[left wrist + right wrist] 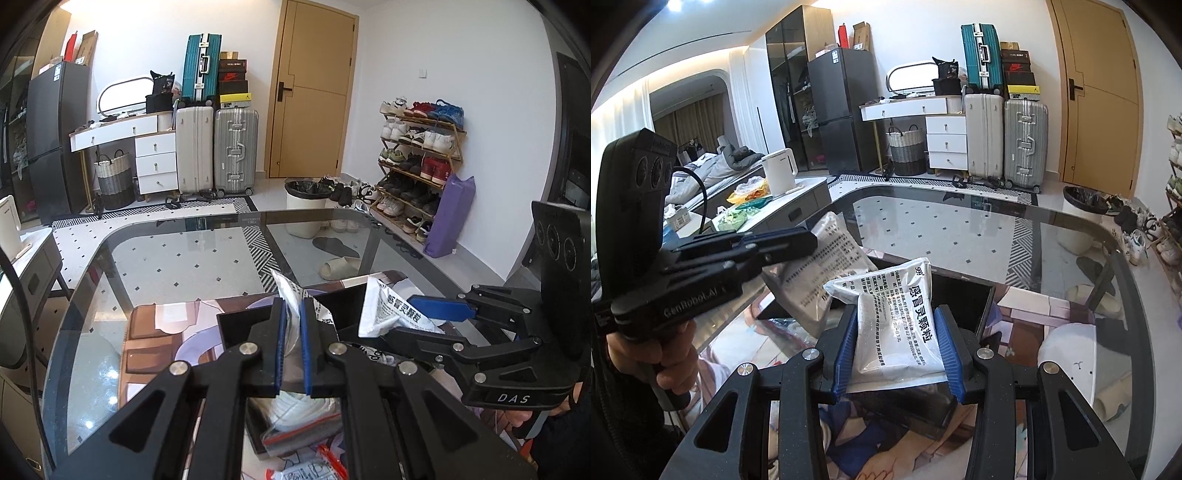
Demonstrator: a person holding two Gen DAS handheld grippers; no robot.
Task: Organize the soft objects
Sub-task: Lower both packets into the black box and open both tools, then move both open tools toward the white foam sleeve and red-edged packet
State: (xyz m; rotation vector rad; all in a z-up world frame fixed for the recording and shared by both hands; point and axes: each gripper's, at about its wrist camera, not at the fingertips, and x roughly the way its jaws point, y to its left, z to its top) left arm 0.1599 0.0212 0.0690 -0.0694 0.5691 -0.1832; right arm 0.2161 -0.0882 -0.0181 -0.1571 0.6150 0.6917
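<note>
Gripping a white printed sachet (899, 332) between its blue pads, the right gripper (897, 350) holds it above a black box (964, 295) on the glass table (960, 218). Beside it, the left gripper (291, 343) is pinched tight on the edge of a second, greyer sachet (290, 295) (its text faces away). Beyond the table stand suitcases (236, 147) and a shoe rack (421, 162).

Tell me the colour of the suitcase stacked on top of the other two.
Teal with silver trim: the upper suitcase shows best in the left wrist view.
</note>
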